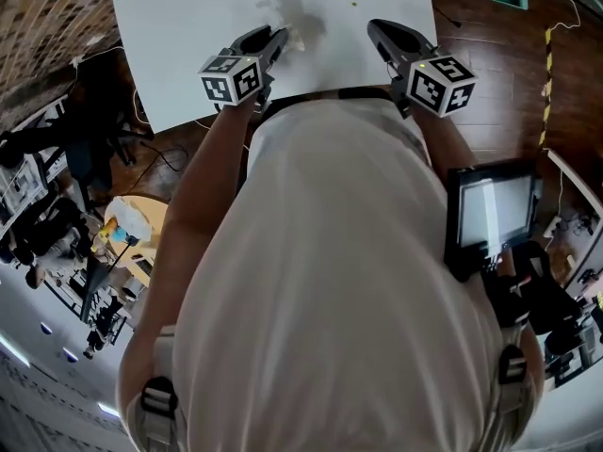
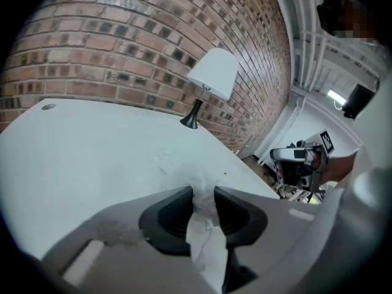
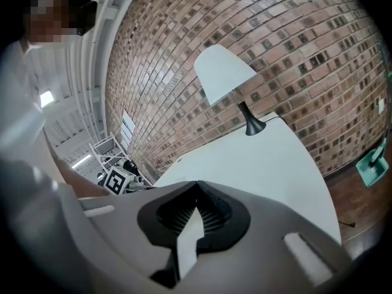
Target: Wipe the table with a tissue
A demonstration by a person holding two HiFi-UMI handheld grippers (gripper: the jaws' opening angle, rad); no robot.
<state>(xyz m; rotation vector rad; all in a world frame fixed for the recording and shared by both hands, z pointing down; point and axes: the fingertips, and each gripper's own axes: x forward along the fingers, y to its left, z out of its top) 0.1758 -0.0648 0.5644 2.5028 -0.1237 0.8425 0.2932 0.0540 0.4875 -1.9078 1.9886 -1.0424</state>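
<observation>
We held grey left gripper [image 1: 281,36] tilted down, clamped on crumpled white tissue [image 2: 204,192] over white table [image 1: 188,36]; grey right gripper [image 1: 379,28] alongside, jaws together, empty.

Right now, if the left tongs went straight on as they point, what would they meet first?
Probably the white table, since the left tongs, shut on the tissue, tilt down toward it; depth is unclear.

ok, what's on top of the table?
A crumpled tissue, pinched in the left gripper, and a white lamp at the far edge. The table under the tissue is covered.
</observation>
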